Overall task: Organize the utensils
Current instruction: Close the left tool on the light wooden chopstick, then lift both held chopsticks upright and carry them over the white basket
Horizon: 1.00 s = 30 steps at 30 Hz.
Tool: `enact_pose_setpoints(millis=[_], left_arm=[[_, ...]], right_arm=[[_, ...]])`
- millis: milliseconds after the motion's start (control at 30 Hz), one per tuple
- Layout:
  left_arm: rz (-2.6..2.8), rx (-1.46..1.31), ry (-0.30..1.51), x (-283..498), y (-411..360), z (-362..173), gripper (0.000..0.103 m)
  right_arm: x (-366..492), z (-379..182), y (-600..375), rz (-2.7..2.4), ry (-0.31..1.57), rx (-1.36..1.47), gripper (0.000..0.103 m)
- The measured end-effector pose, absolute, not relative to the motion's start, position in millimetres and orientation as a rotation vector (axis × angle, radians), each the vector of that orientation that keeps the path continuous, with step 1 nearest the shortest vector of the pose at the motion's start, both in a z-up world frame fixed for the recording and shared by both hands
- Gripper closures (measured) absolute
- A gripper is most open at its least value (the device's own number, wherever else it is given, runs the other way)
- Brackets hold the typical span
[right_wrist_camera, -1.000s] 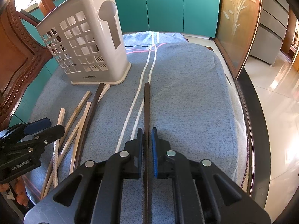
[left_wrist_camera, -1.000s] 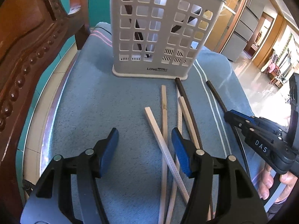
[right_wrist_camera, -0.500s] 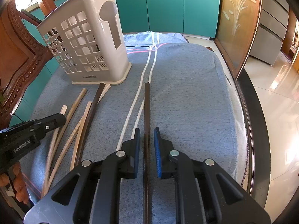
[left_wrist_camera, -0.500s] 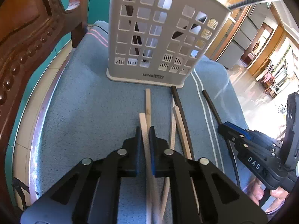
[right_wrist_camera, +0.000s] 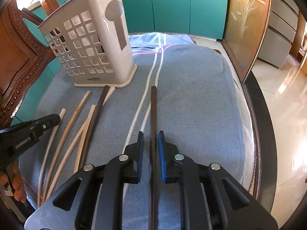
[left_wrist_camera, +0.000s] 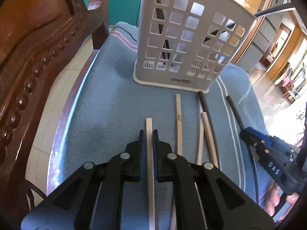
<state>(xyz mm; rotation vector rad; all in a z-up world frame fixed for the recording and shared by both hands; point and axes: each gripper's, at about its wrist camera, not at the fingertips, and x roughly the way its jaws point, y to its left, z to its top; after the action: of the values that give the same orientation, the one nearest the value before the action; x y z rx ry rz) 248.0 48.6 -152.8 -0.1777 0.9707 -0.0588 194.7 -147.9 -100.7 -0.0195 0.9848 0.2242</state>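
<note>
The left gripper (left_wrist_camera: 147, 136) has closed since a second ago: its jaws then stood wide apart above the loose sticks, and now they are clamped on the white chopstick (left_wrist_camera: 149, 126), whose squared tip pokes out ahead of the pads toward the utensil basket (left_wrist_camera: 184, 38). The stick runs straight back between the jaws and under the gripper body.

The right gripper (right_wrist_camera: 150, 140) has eased slightly. A second ago its blue pads pressed the dark chopstick (right_wrist_camera: 153, 103); now a narrow gap shows on each side of it, so the jaws are only a little open with the stick lying between them, untouched as far as can be seen. That dark stick has kept its place, its far tip pointing past the right front corner of the basket, just beside the two white stripes of the blue towel (right_wrist_camera: 191, 88) that covers the tabletop.

The basket stands upright where it was, with a dark stick already leaning inside it, seen through the square holes. In front of the basket lie the other sticks: a tan chopstick (left_wrist_camera: 178, 115) aimed at the basket's base, then a pale one (left_wrist_camera: 207, 130) and a dark brown one (left_wrist_camera: 204, 103) side by side, the brown tip almost touching the basket's front edge. To the left of the basket rises a carved wooden chair (left_wrist_camera: 38, 48).
</note>
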Motion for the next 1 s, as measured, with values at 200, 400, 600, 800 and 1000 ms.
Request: enact_pose_setpoints(millis=[200,400,600,800,1000], left_arm=[[-0.048,-0.171,0.98,248.5,45.6,-156.7,0.074],[-0.03,-0.11,0.969,248.0,35.0,-158.4,0.073],[-0.013,-0.069,0.96,248.9,26.9,-158.1,0.071],[-0.009,-0.021,0.954,245.9,13.5,-156.2,0.063],[-0.007,-0.015,0.954,246.7,8.7,-157.2,0.059]], right_arm=[[232.8,-103.8,-130.0,0.194,1.018,-0.123,0.079],[240.1,-105.1,-126.5,0.201,1.036,-0.129,0.096],[211.2,-103.6,-141.8,0.194,1.069,-0.069,0.096],[201.3,-103.1,-136.7,0.172,1.033,-0.122,0.089],[197.5,-104.5,-135.5,0.15,1.02,-0.148,0.085]])
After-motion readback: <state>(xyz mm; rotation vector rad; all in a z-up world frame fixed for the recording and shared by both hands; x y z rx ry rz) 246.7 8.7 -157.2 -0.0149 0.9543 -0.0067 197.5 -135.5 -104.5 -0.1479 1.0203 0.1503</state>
